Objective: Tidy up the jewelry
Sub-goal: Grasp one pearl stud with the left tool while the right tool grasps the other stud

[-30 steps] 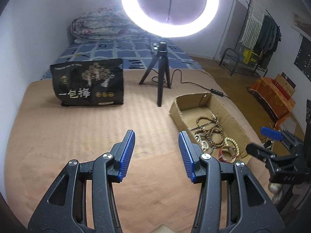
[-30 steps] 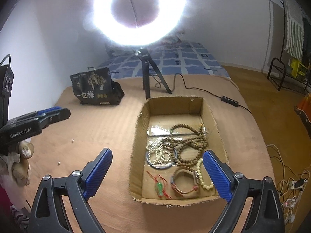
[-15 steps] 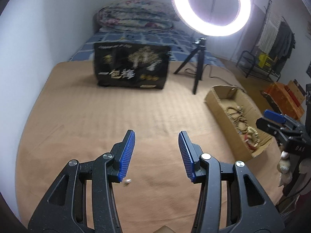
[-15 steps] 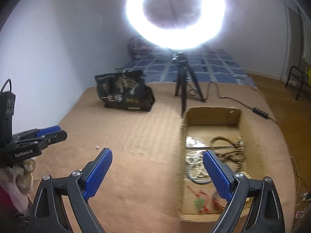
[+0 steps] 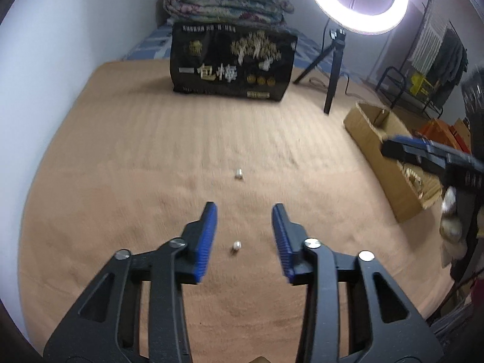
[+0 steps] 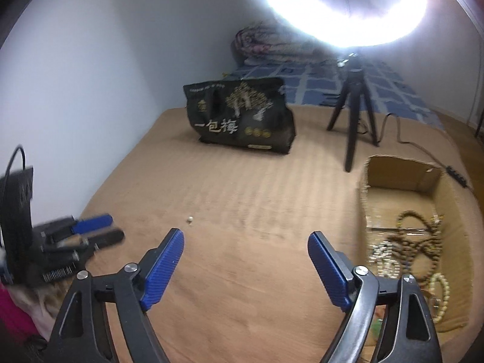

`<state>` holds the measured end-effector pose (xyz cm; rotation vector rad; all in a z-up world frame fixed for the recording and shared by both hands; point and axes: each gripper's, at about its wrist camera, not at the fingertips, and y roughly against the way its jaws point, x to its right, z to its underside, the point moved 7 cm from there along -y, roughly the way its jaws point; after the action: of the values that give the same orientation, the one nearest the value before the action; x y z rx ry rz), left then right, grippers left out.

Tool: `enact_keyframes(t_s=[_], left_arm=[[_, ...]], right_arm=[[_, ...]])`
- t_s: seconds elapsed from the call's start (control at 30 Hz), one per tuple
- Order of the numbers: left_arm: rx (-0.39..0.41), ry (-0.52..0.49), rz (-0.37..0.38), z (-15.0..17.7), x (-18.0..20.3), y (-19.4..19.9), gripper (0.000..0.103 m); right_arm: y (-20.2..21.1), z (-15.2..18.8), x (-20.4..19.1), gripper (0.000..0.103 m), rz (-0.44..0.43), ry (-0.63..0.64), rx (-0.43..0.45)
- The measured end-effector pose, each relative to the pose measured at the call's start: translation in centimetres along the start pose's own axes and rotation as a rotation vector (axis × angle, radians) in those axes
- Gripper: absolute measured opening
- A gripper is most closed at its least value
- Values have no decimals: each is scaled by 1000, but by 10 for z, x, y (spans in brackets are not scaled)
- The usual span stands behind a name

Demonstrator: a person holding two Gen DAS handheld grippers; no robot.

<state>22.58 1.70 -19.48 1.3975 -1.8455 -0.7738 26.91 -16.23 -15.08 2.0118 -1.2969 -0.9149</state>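
Two small white beads lie on the tan bed cover [image 5: 121, 157]. The near bead [image 5: 236, 245] lies between the open jaws of my left gripper [image 5: 243, 208], just behind the tips. The far bead [image 5: 239, 173] lies further ahead; it also shows in the right wrist view [image 6: 190, 219]. A cardboard box [image 6: 402, 175] to the right holds several bead bracelets and necklaces [image 6: 414, 242]. My right gripper [image 6: 245, 236] is open and empty above the cover, left of the box. It appears in the left wrist view [image 5: 429, 154].
A black snack bag [image 5: 231, 63] stands at the back. A ring light on a tripod [image 5: 332, 69] stands beside the box, its cable [image 6: 423, 148] trailing right. A wall [image 5: 60, 45] runs along the left. Folded bedding [image 5: 227, 3] lies behind the bag.
Both grippers have swung left, away from the box and toward the loose beads. The near bead now lies between my left jaws. Both stay open.
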Motion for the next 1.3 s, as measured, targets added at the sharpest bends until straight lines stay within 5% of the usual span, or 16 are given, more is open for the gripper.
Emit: enact_keyframes(t_s=[0.57,0.97,1.3], left_arm=[[-68,12,39,38,-10,-37,30],[-76,30,62,41,-12,-56,22],[-67,32,68,41,-15,-63,22]], right_arm=[[-99,3,-48,45,-159,-52,-176],[-150,5,-67,36,-187,-53,-228],[-181,4,-74,30,-119,-21,-235]])
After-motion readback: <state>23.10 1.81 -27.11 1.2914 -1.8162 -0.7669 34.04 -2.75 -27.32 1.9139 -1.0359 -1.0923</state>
